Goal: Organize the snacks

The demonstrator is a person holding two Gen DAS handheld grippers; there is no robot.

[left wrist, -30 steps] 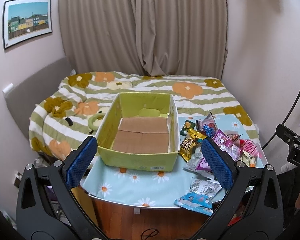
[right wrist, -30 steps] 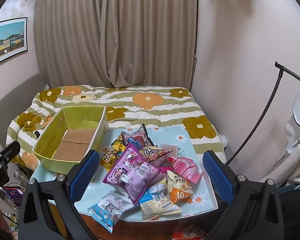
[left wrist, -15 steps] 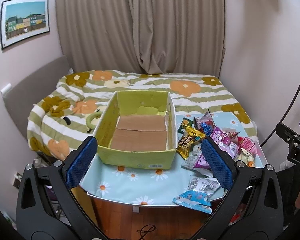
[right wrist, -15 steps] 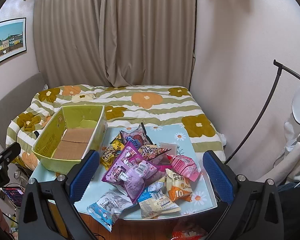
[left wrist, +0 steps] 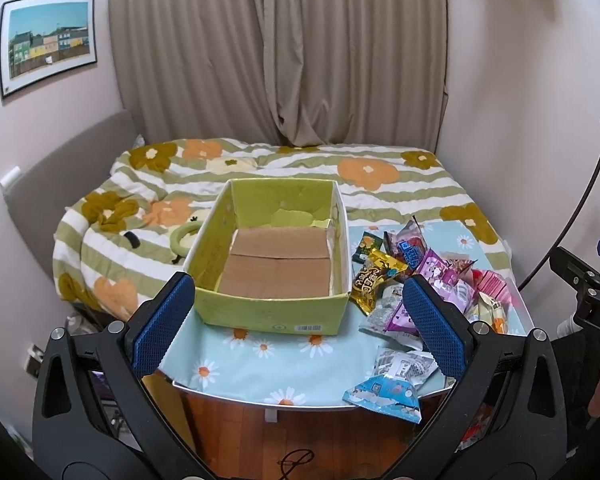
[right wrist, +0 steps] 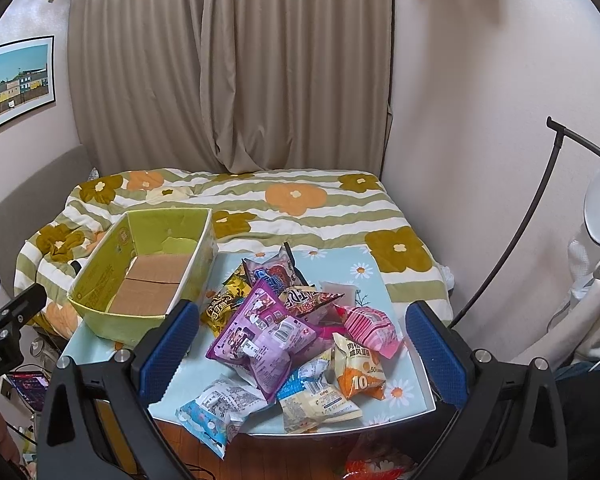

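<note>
Right there on the daisy-print table (right wrist: 380, 280): heap of snack packets (right wrist: 284, 332), purple bag (right wrist: 260, 340) on top, pink one (right wrist: 370, 330) and orange one (right wrist: 358, 372) to its right, blue-and-white packet (left wrist: 388, 390) hanging over the near edge. Just left of the pile, touching it, a green cardboard box (left wrist: 270, 312) with only bare brown flaps showing inside. Right gripper (right wrist: 300, 348) spread wide above the heap, gripping nothing. Left gripper (left wrist: 298, 320) likewise wide apart and bare, facing the box. Beyond, a flowered striped bed (left wrist: 300, 168) and beige curtain (left wrist: 280, 52).
</note>
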